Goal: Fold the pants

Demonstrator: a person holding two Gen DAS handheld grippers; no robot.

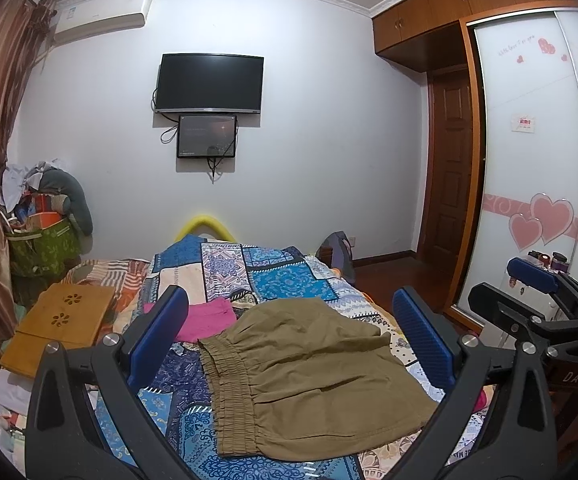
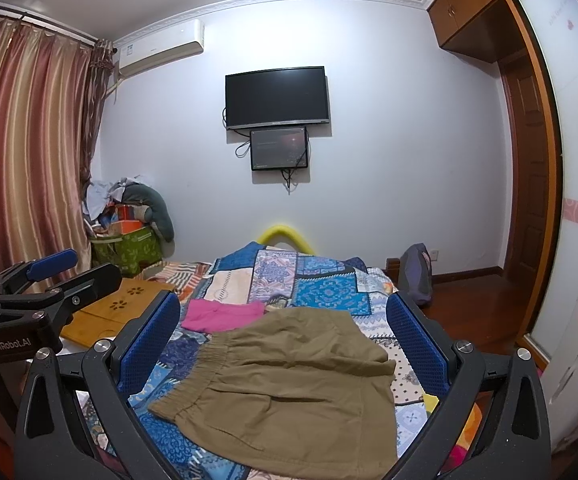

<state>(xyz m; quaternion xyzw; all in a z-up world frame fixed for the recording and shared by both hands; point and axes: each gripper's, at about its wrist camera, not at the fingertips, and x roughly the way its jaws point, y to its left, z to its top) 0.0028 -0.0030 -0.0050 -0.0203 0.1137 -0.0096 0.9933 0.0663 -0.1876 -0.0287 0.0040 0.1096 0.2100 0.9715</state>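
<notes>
A pair of olive-brown pants [image 1: 313, 380] lies flat on a bed covered with a blue patchwork quilt [image 1: 285, 276]. The pants sit in the near part of the bed, between the fingers of both grippers as each camera sees it. Their elastic waistband [image 1: 229, 392] is on the left side and runs from far to near, so the long axis of the garment lies across the bed, waist to the left and the leg end to the right. The cloth looks already doubled over, with a fold line running across its upper part.

The left gripper [image 1: 289, 344] hovers above the pants with its blue pads spread wide and nothing between them. The right gripper [image 2: 285, 352] is likewise wide apart and empty, held above the same garment; neither one touches the cloth.

A pink cloth [image 1: 207, 320] lies just beyond the waistband. A wooden tray [image 1: 61, 324] rests on the left of the bed. A television [image 1: 211, 83] hangs on the far wall
</notes>
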